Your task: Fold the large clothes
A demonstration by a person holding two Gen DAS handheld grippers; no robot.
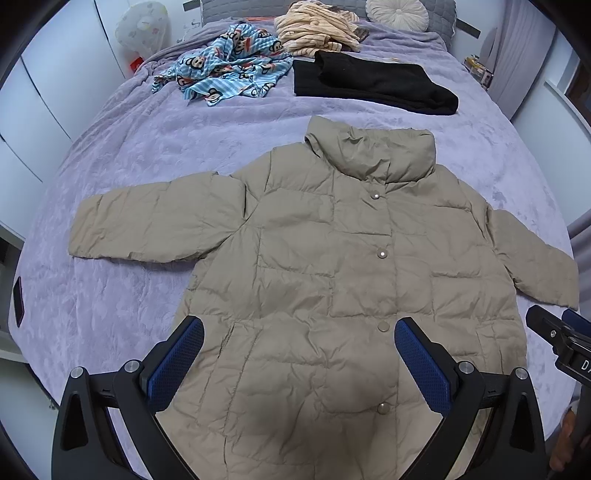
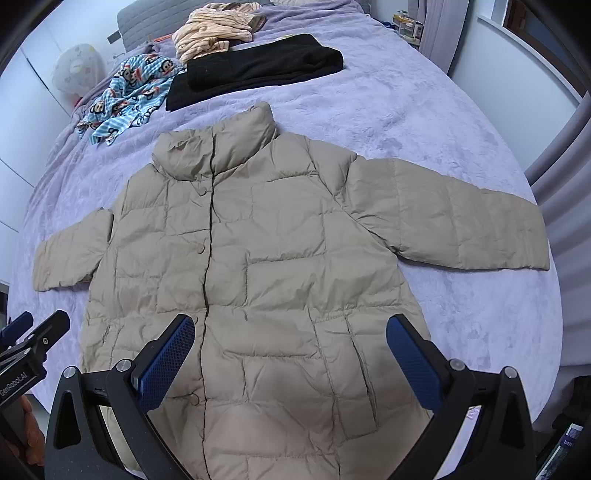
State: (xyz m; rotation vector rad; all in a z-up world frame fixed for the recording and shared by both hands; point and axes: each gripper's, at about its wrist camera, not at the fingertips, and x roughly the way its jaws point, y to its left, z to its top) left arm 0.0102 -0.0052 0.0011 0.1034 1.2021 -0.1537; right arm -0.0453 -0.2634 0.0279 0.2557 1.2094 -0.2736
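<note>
A beige quilted puffer jacket (image 1: 332, 266) lay flat and front-up on the lilac bedspread (image 1: 129, 155), snapped shut, collar toward the far end, hem at the near edge, both sleeves stretched straight out to left and right. No fold looked to have been made yet.

The left gripper (image 1: 298, 365) hung over the near part of the jacket with its 2 blue-padded fingers spread wide and nothing between them. The right gripper (image 2: 290, 363) was likewise spread and empty above the hem area, just beside the left one.

The jacket would likely handle as light but bulky: soft, springy fill that puffs back after pressing, and a smooth shell that could slip from a shallow pinch. A firm bite on a seamed edge seemed safest, such as the cuff of the left sleeve (image 1: 155, 229) and the cuff of the right sleeve (image 2: 461, 225), to bring each across the chest, then the hem corners.

Farther off lay a folded black garment (image 1: 373, 86), a blue monkey-print piece (image 1: 225, 66), a striped cream heap (image 1: 317, 29) and a round cushion (image 1: 397, 14).
</note>
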